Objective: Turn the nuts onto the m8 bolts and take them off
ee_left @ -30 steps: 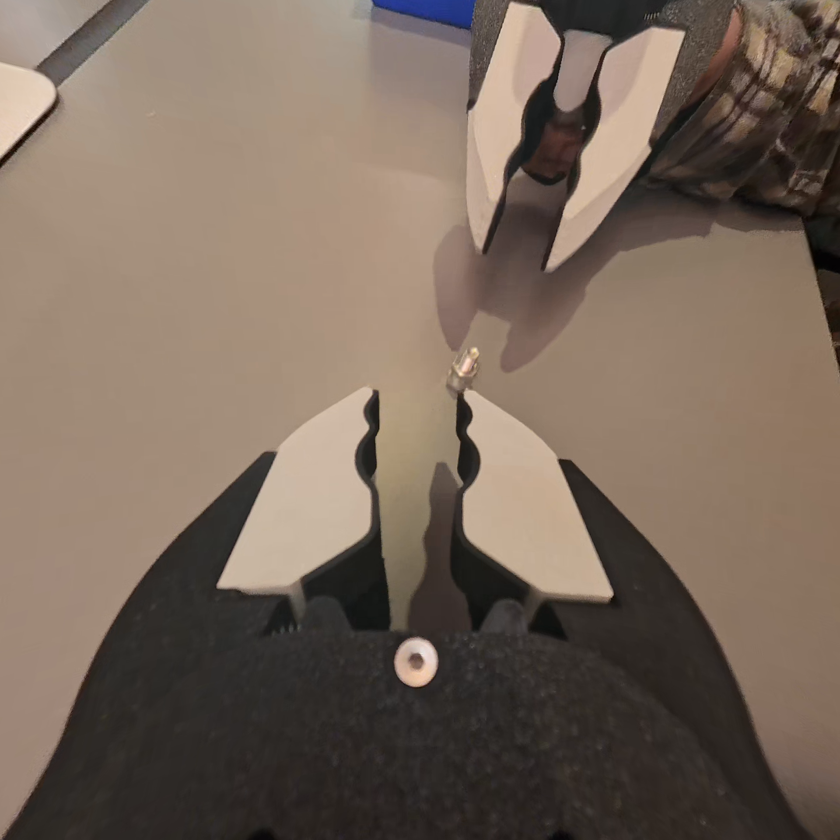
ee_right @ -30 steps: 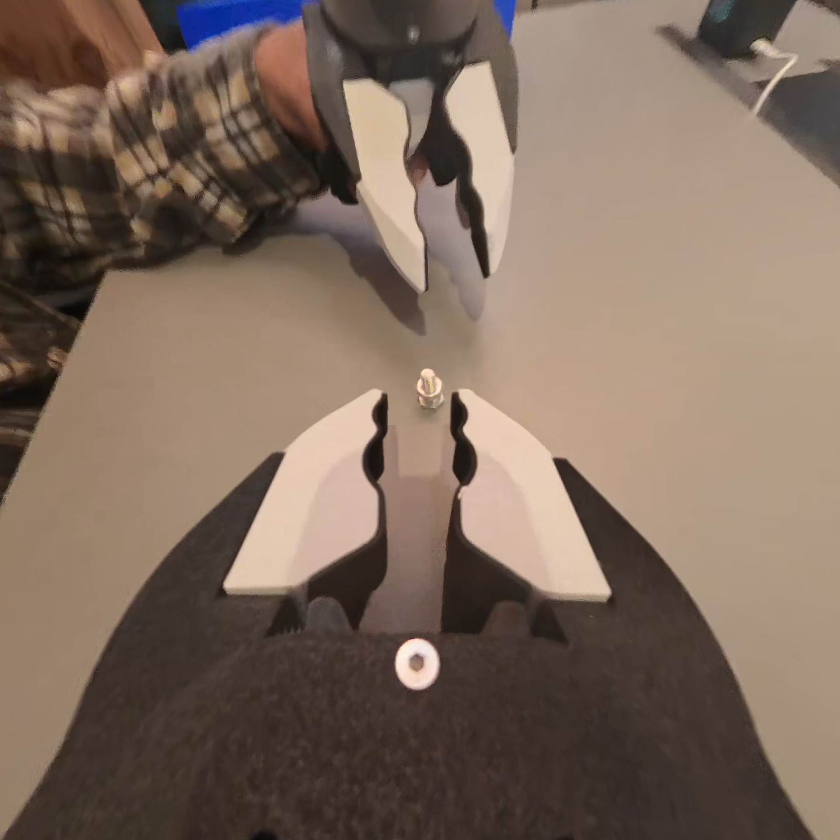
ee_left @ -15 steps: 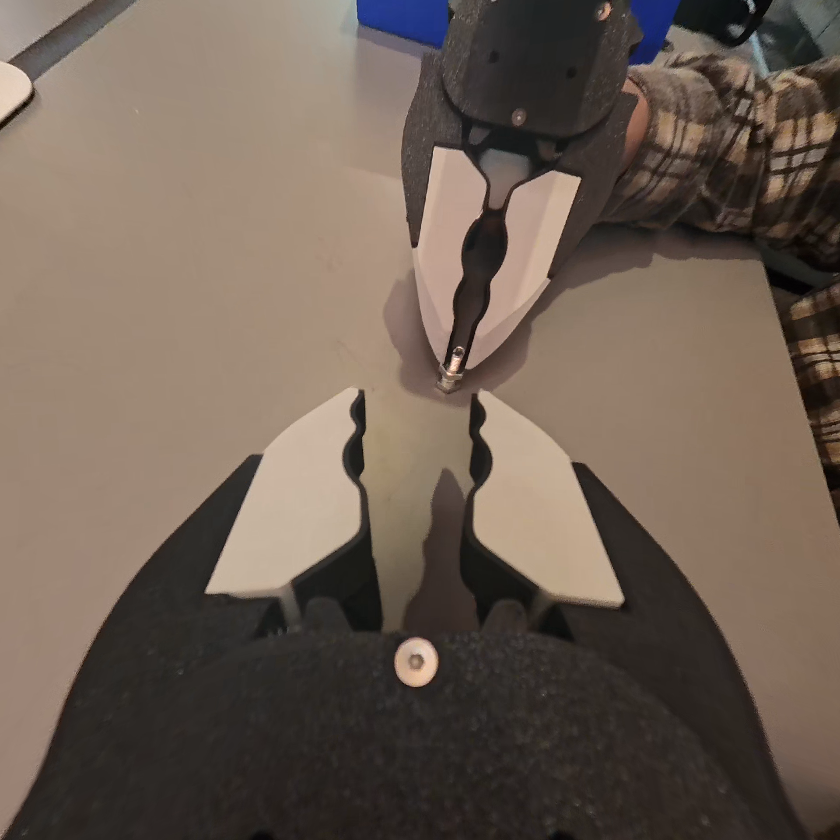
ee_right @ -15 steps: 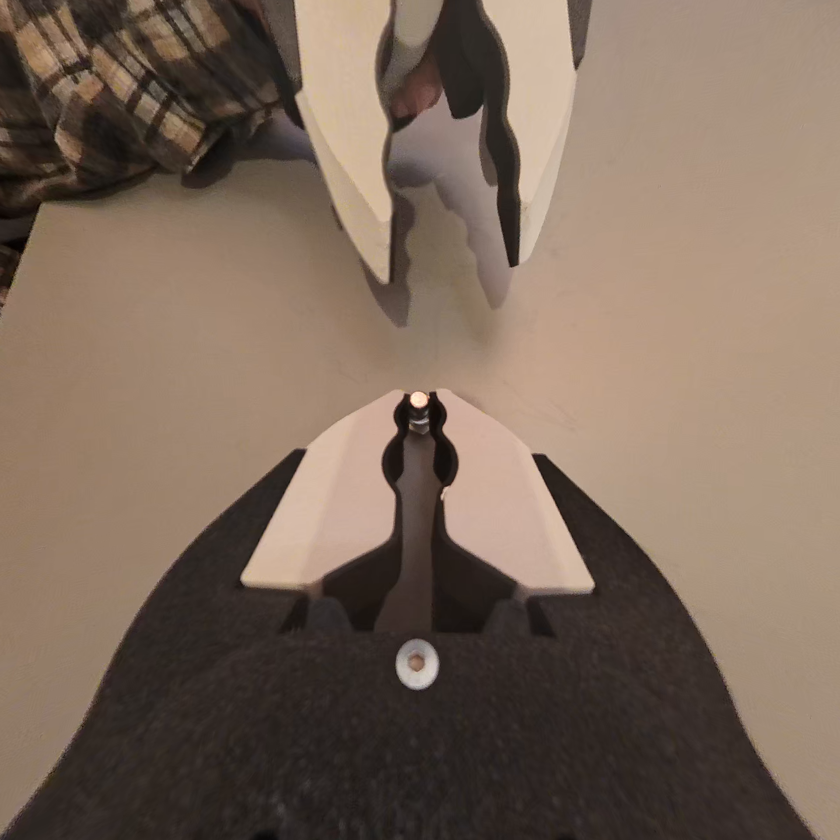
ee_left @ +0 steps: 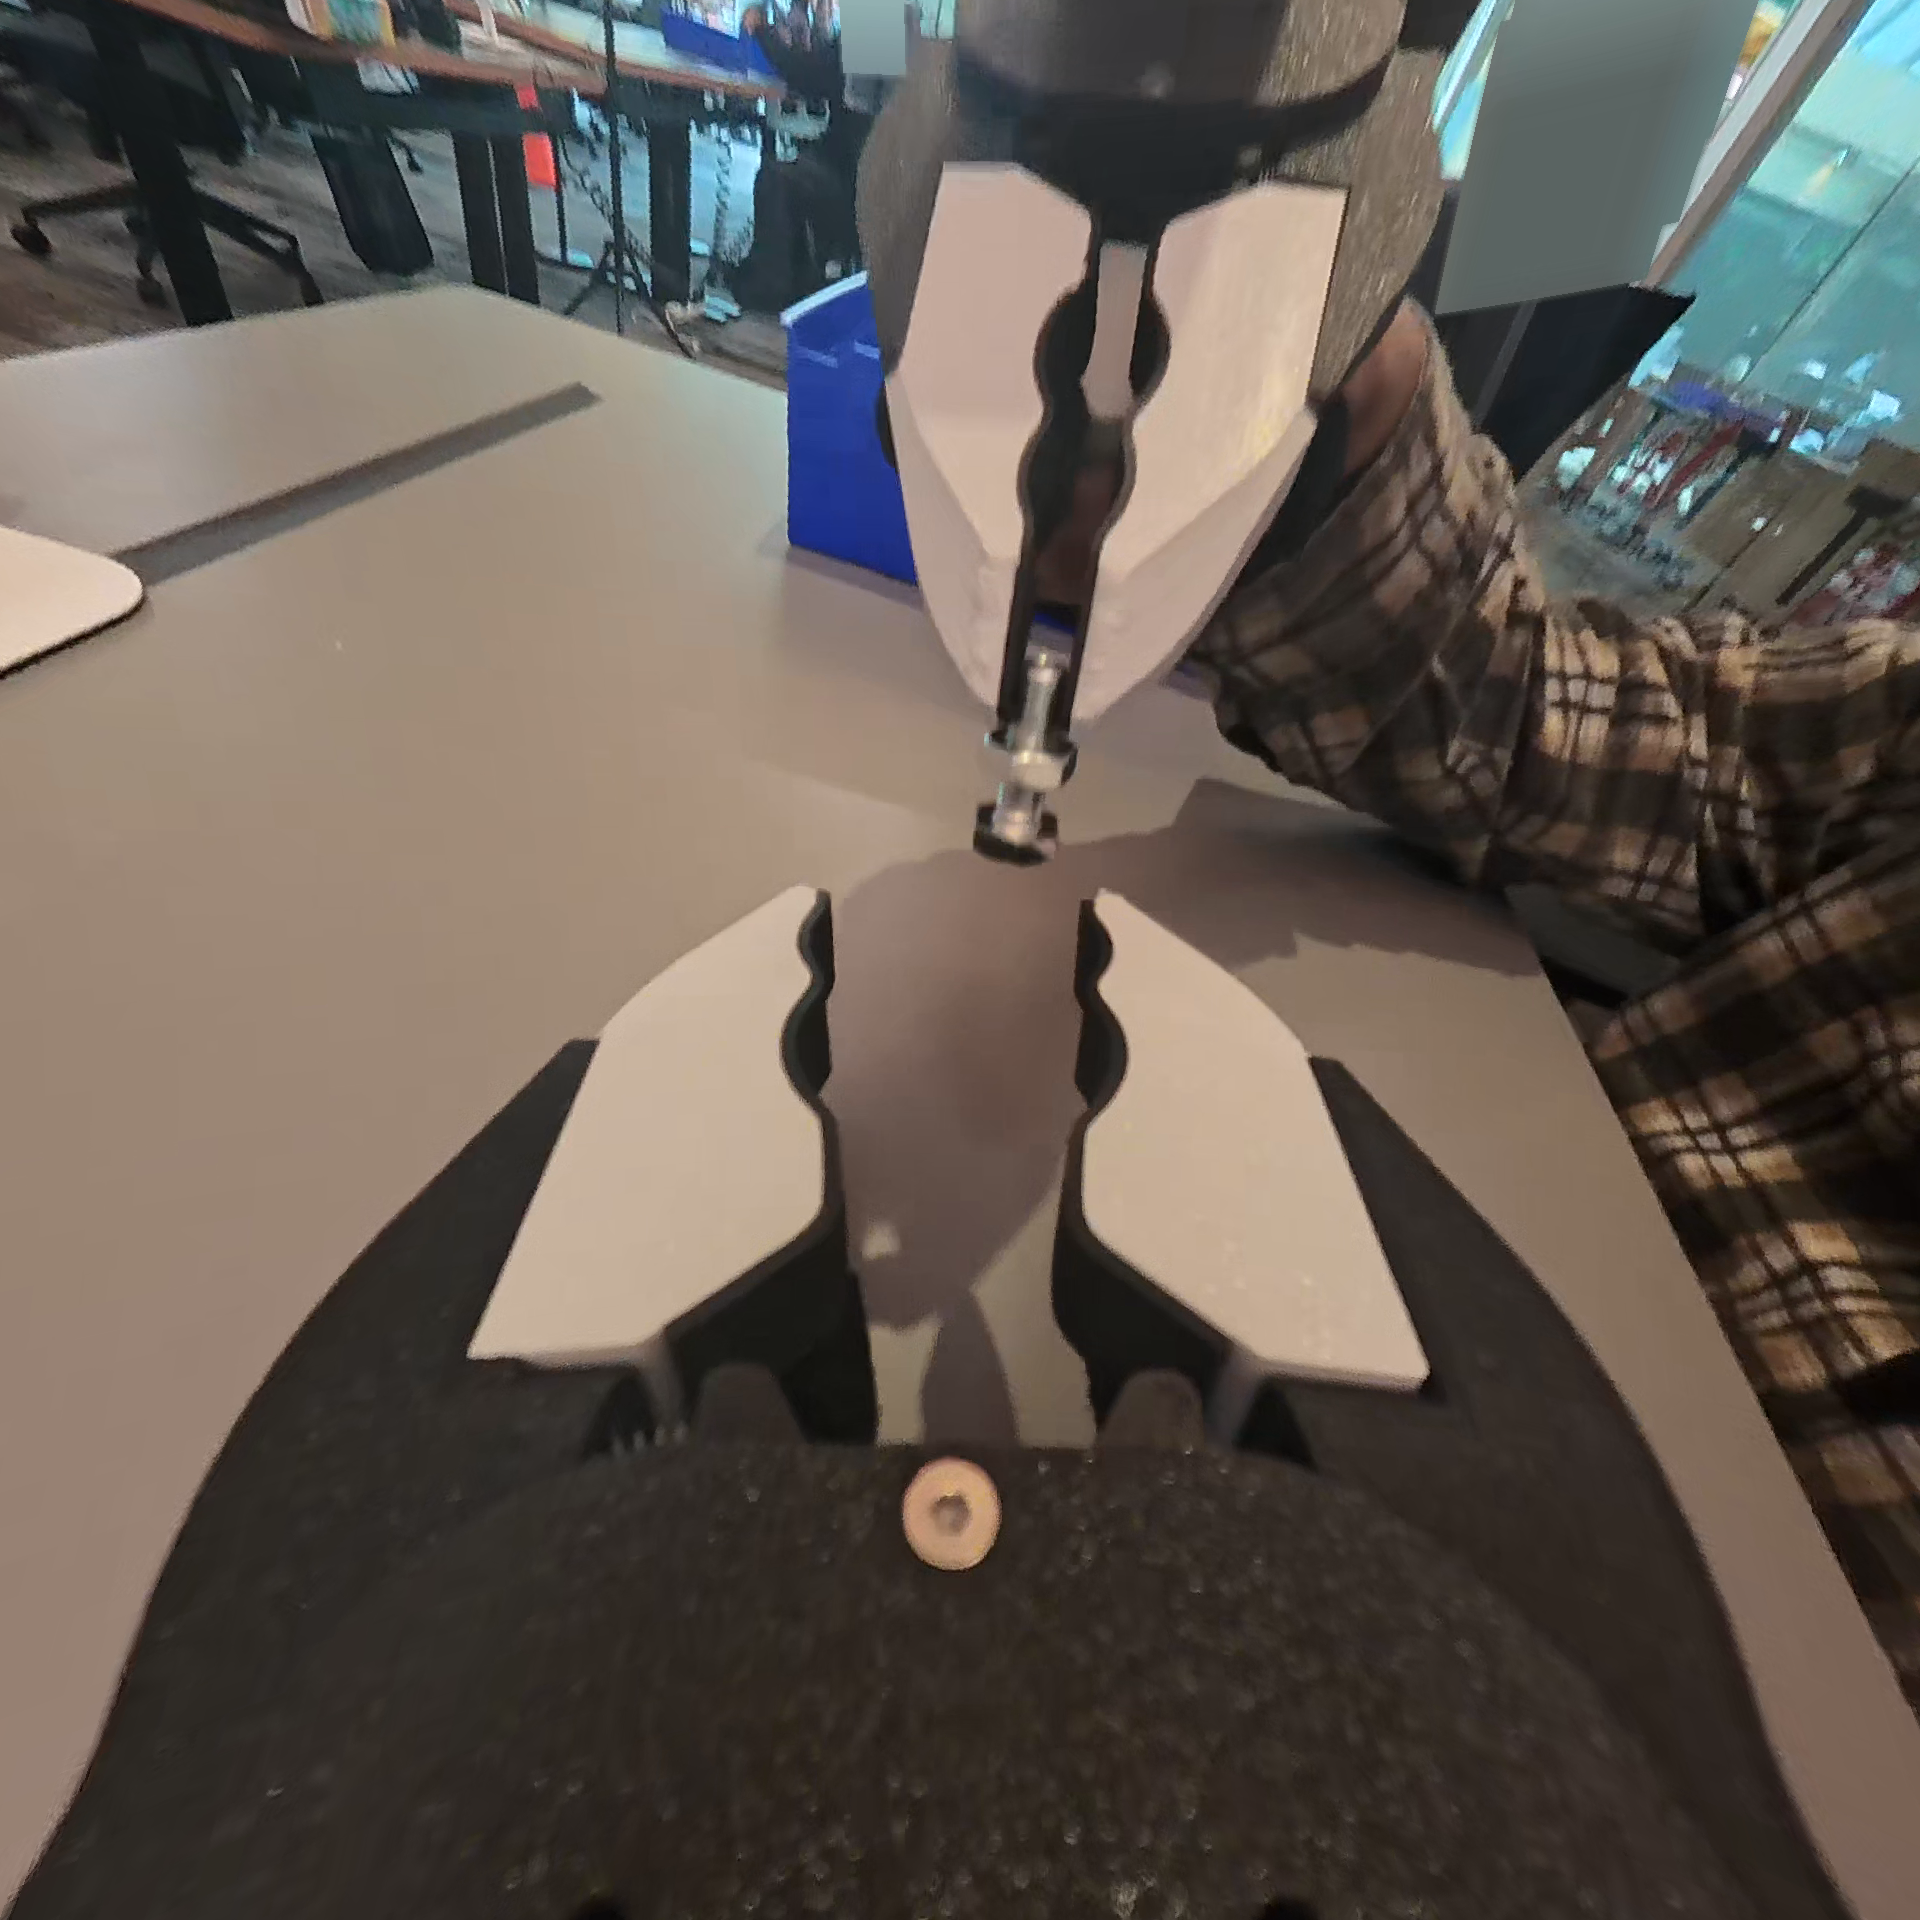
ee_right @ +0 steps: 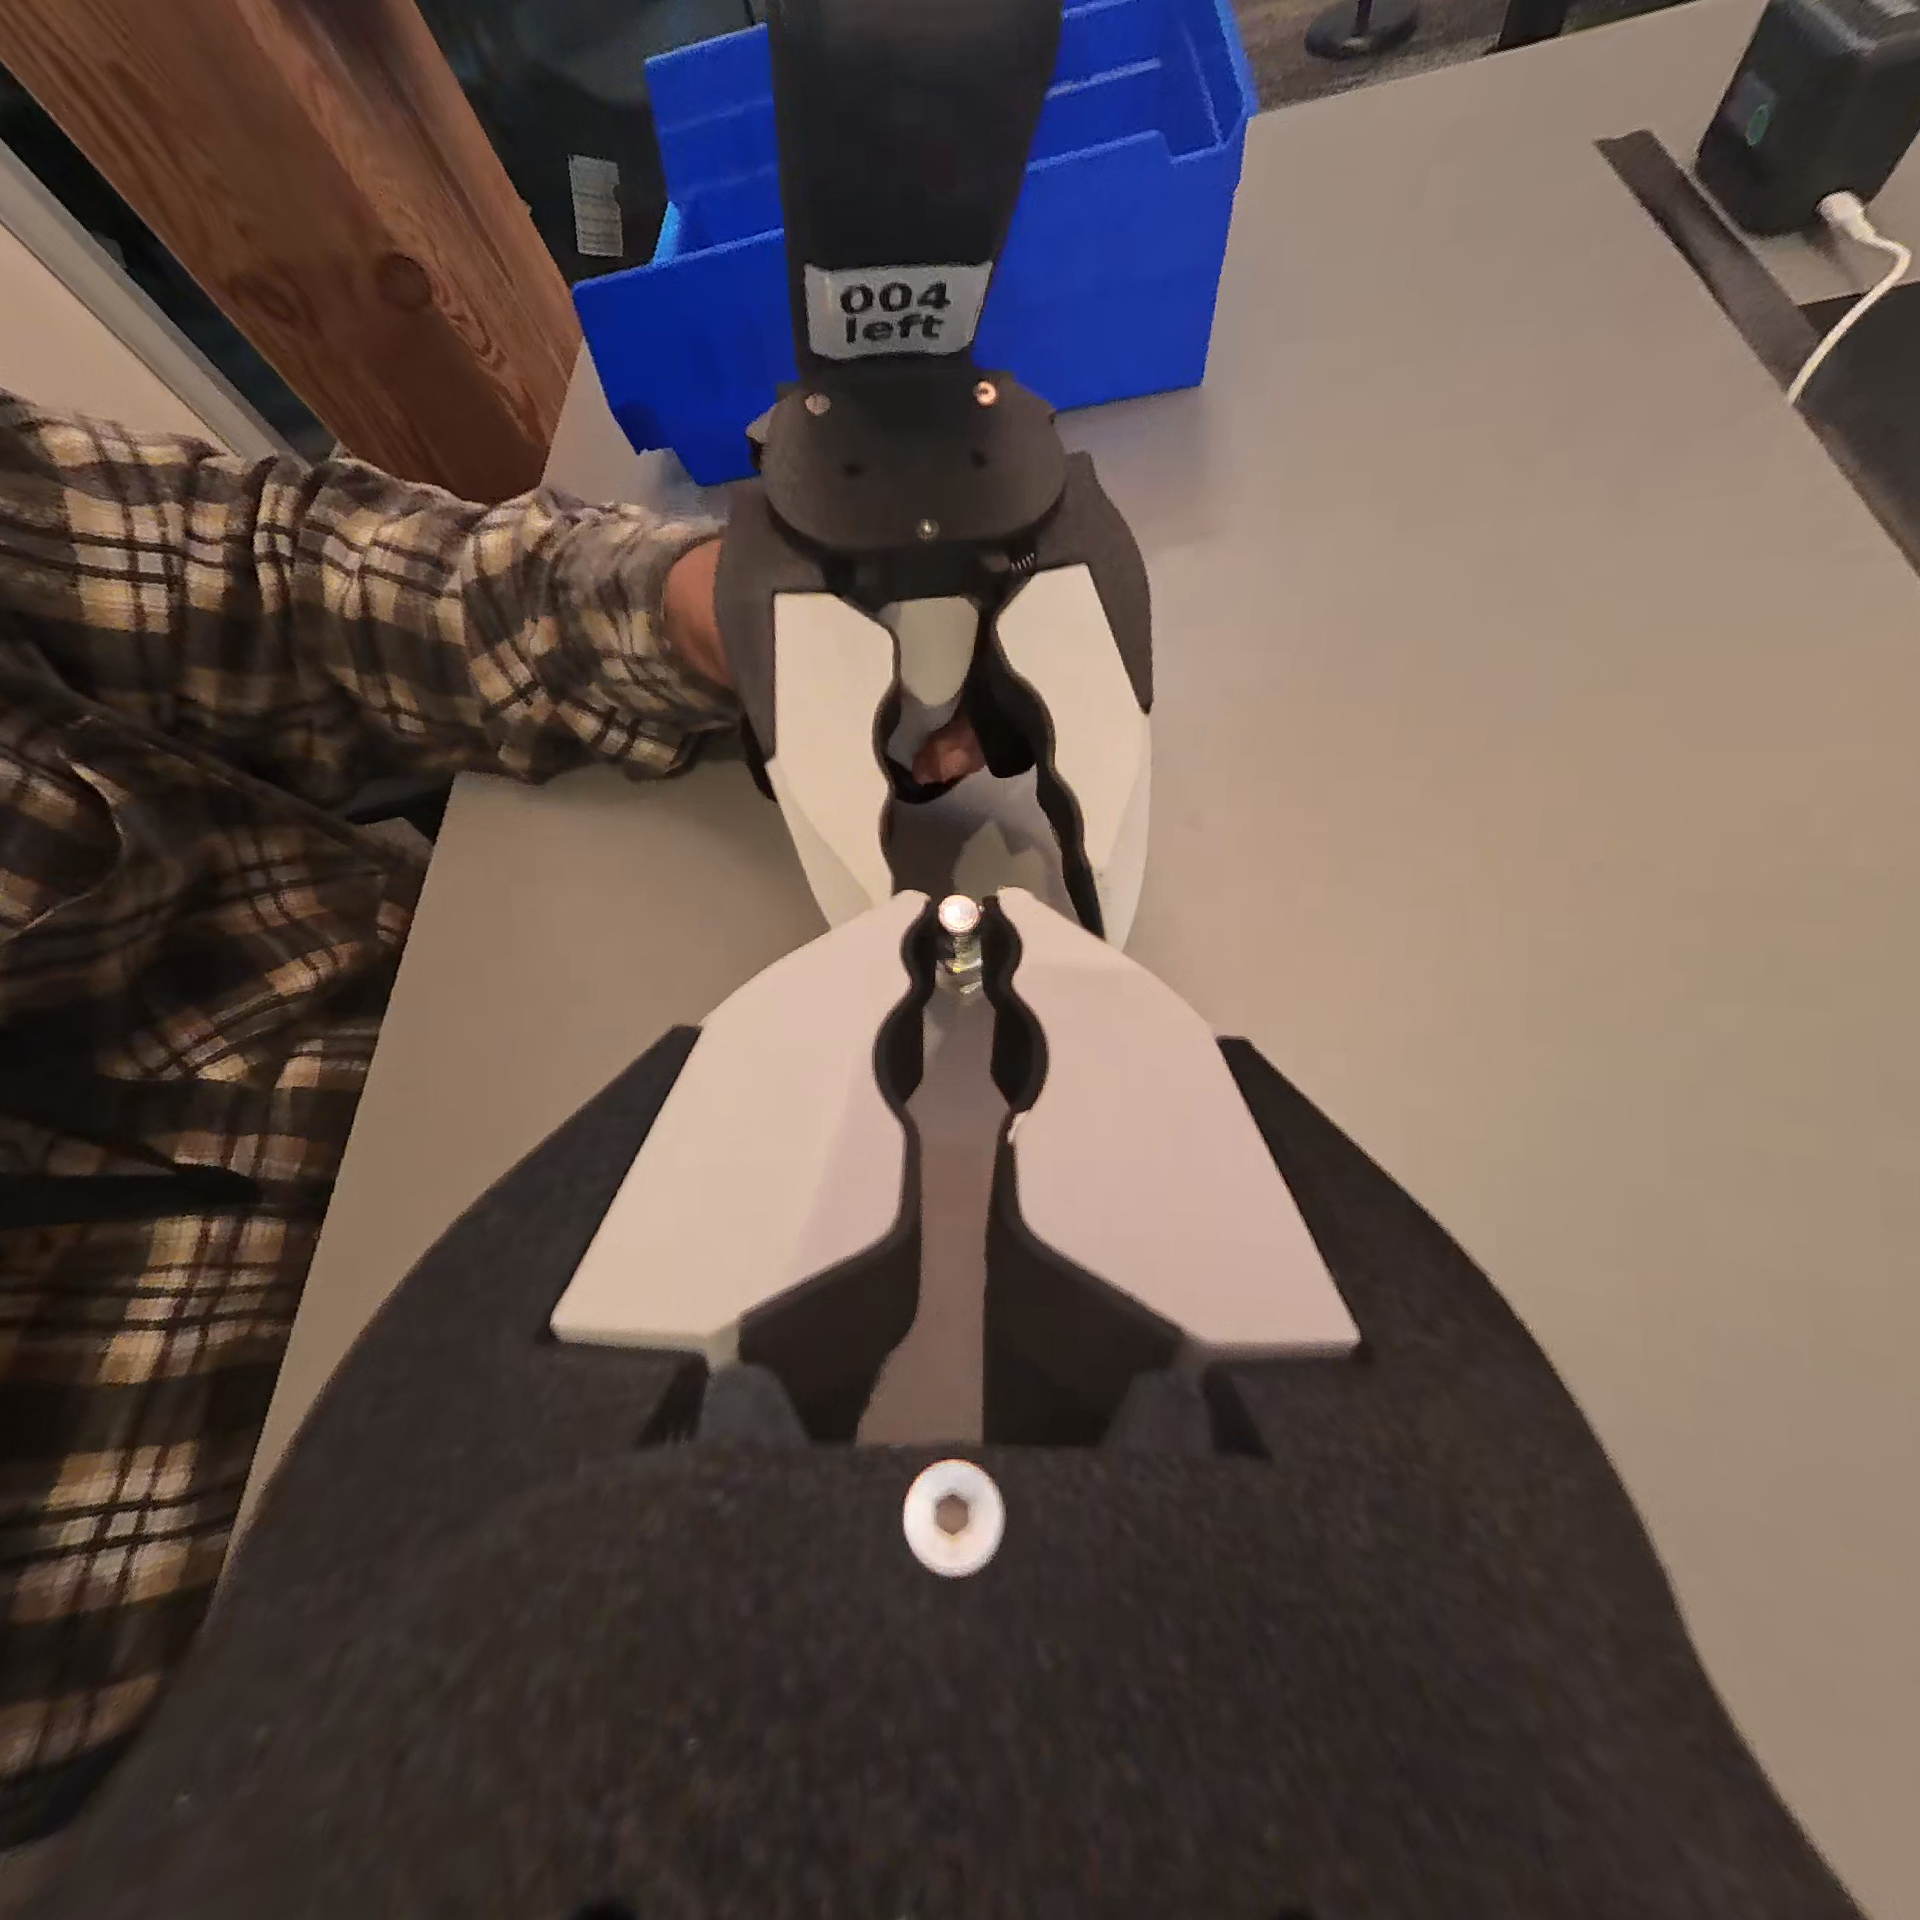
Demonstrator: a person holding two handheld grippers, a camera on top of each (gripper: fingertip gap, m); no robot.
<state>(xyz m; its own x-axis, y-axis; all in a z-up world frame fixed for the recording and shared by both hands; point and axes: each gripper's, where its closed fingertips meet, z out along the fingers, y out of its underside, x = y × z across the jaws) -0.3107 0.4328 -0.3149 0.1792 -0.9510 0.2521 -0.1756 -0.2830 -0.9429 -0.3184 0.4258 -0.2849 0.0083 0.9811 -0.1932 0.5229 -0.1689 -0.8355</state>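
Note:
A small silver bolt (ee_left: 1023, 764) with a nut (ee_left: 1031, 756) on its shank hangs head down, just above the grey table (ee_left: 416, 779). My right gripper (ee_left: 1039, 707) is shut on the bolt's threaded end. In the right wrist view the bolt's tip (ee_right: 958, 916) shows between my right gripper's (ee_right: 958, 899) closed tips, with the nut (ee_right: 961, 975) below. My left gripper (ee_left: 954, 914) is open and empty, facing the bolt a short way in front of its head. It also shows in the right wrist view (ee_right: 987, 883), open.
A blue bin (ee_right: 1122, 239) stands at the table's far edge behind the grippers. A white flat object (ee_left: 52, 613) lies at the left edge. A black device with a white cable (ee_right: 1808, 135) sits at the far right. A plaid sleeve (ee_left: 1455, 675) rests on the table. My two grippers' fingertips are within a few centimetres of each other. It is some 30 cm from my left tips to the white flat object (ee_left: 52, 613).
My right gripper came down over the standing bolt, shut on its upper end and lifted it off the table. My left gripper stayed open and opened a little wider.

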